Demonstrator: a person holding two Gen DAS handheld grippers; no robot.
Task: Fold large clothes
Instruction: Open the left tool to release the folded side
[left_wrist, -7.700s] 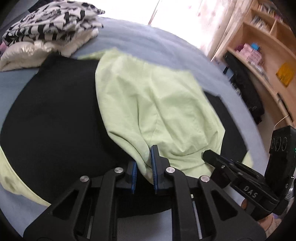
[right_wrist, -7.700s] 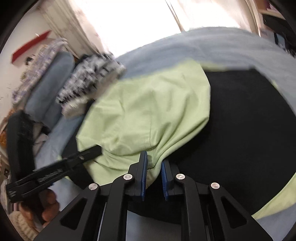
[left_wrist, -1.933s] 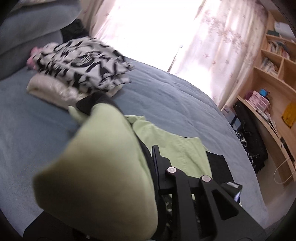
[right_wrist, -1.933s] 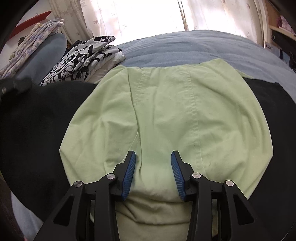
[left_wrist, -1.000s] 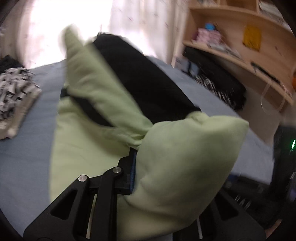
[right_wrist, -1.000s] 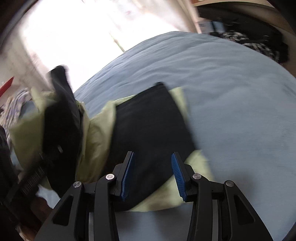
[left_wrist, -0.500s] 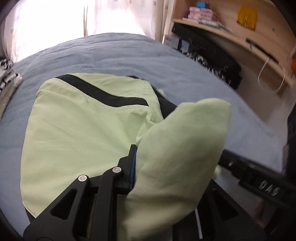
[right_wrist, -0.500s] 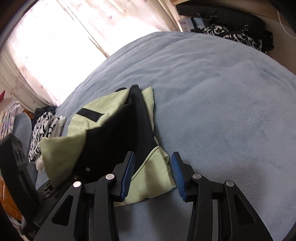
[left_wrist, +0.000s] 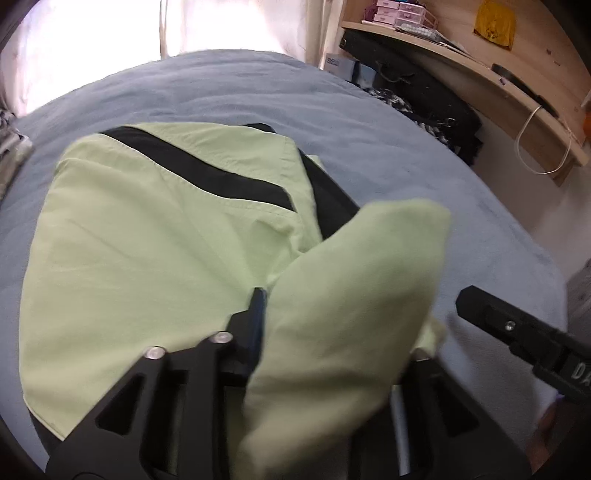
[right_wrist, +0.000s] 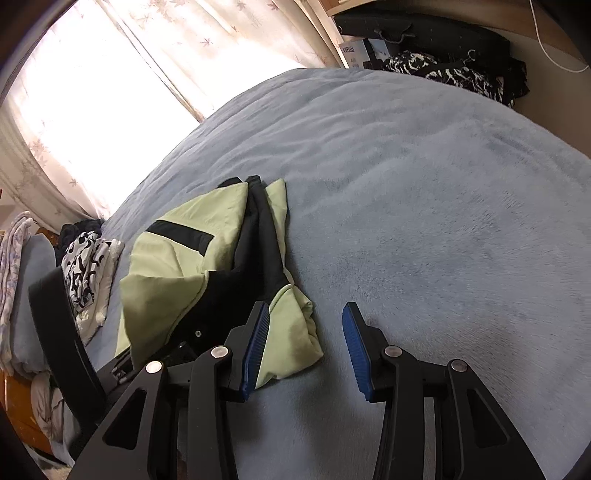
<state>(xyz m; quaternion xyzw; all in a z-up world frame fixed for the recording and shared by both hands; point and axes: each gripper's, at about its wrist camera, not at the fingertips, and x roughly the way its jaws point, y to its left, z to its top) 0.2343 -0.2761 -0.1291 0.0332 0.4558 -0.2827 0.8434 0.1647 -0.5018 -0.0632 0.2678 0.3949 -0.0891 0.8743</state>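
Observation:
A light green and black garment (left_wrist: 155, 236) lies folded on the blue-grey bed (left_wrist: 388, 147); it also shows in the right wrist view (right_wrist: 184, 266). My left gripper (left_wrist: 295, 325) is shut on a bunched green corner (left_wrist: 354, 295) of the garment; the cloth drapes over it and hides its right finger. My right gripper (right_wrist: 304, 343) is open and empty, low over the bed at the garment's right edge, its left pad (right_wrist: 255, 347) beside the green cloth. The right gripper's body shows at the right in the left wrist view (left_wrist: 524, 336).
A stack of folded clothes with a black-and-white print (right_wrist: 86, 266) lies at the left by pillows. Dark clothes (right_wrist: 443, 62) are piled by a wooden shelf (left_wrist: 480, 70) at the right. A curtained window (right_wrist: 122, 74) is behind the bed.
My left gripper has carried the garment's corner over, so the cloth is folded onto itself. My right gripper has let go and moved off to the garment's right edge.

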